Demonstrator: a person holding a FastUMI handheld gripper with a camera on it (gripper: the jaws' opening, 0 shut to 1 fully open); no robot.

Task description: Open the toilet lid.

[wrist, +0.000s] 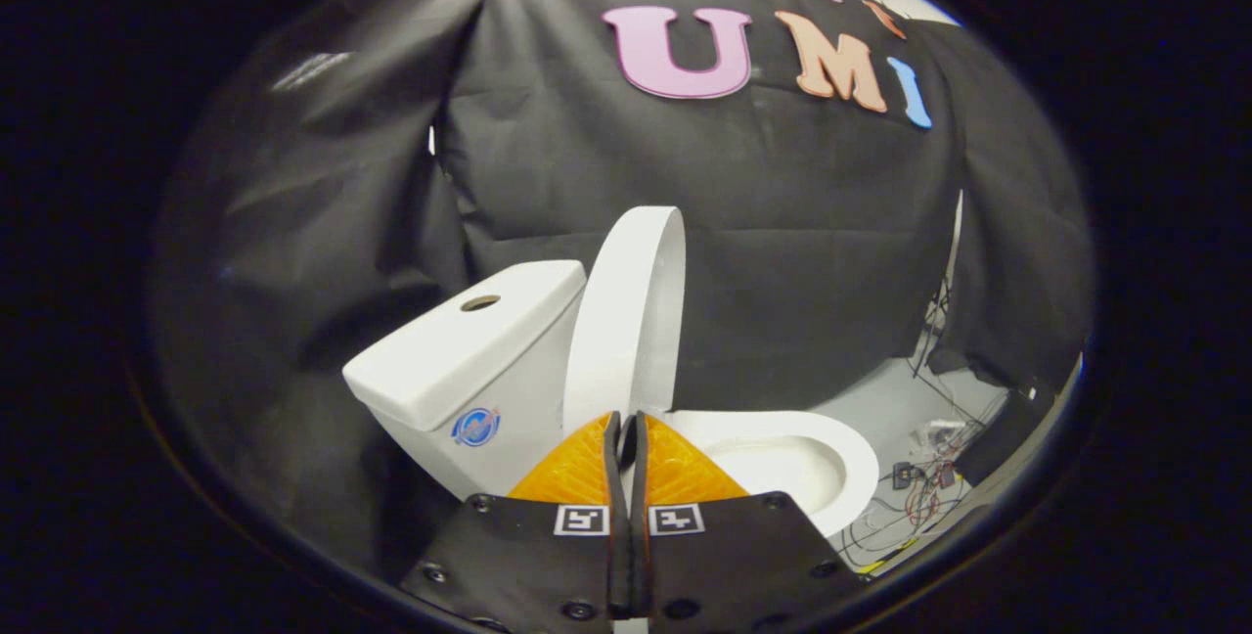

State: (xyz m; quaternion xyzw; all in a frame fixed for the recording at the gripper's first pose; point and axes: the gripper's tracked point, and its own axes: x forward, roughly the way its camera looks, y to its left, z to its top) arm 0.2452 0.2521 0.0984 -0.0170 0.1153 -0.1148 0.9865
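Note:
A white toilet stands just beyond my fingers. Its lid (626, 316) is raised, standing nearly upright and leaning back toward the tank (469, 340). The seat and open bowl (792, 458) lie to the right of the lid. My gripper (626, 424) sits low in front of the lid's base, its two fingers pressed together with nothing between them. The fingertips hide the lid's hinge area.
Black cloth walls close in behind and to both sides of the toilet. On the grey floor at the right lie tangled cables and small electronic parts (919, 487). A dark box (1007, 438) sits by the right wall.

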